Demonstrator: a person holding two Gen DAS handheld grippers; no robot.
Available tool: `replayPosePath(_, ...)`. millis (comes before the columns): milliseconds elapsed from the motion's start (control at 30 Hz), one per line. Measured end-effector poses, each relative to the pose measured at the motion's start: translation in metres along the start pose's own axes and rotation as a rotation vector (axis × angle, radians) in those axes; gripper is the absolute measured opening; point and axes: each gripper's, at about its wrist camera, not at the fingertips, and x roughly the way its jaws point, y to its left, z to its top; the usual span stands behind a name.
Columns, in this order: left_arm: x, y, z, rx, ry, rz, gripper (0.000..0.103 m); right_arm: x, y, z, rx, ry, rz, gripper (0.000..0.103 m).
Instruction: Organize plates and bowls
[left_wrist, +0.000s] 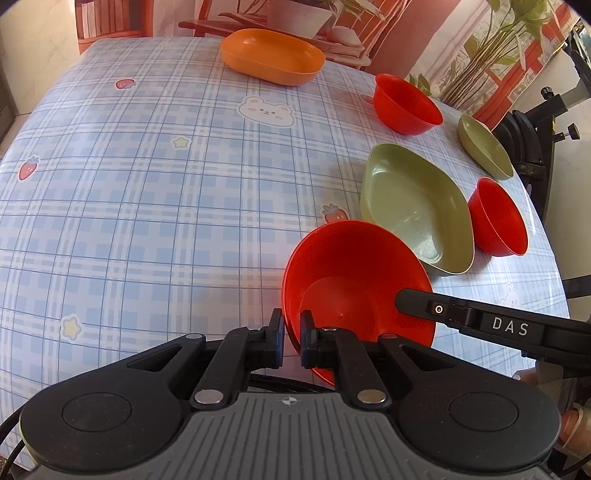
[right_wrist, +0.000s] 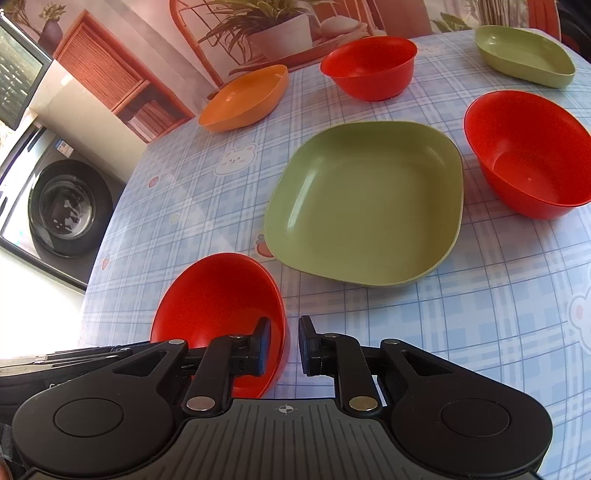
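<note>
My left gripper is shut on the near rim of a red bowl, tilted at the table's near right. My right gripper straddles the same bowl's rim with a gap between the fingers, so it is open; one finger shows over the bowl in the left wrist view. A large green plate lies beyond the bowl and also shows in the left wrist view. Two more red bowls, a small green plate and an orange plate stand farther back.
The table has a blue checked cloth with bears and strawberries. A washing machine stands beyond the left edge. A black stand is off the right edge. A printed backdrop is at the far edge.
</note>
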Motion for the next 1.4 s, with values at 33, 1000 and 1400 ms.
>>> replayPosePath(33,0.0,0.0,0.0,0.0,-0.002,-0.001,0.009,0.0,-0.001,0.0,0.001,0.001,0.002,0.013)
replayPosePath(1000,-0.041,-0.1,0.09,0.238,-0.203,-0.064,0.009,-0.081,-0.022,0.091,0.019,-0.269,0.002,0.004)
replayPosePath(1400,0.019,-0.193,0.114,0.372,-0.139,-0.153,0.009,-0.119,-0.115,0.102,0.135,-0.381,-0.132,0.004)
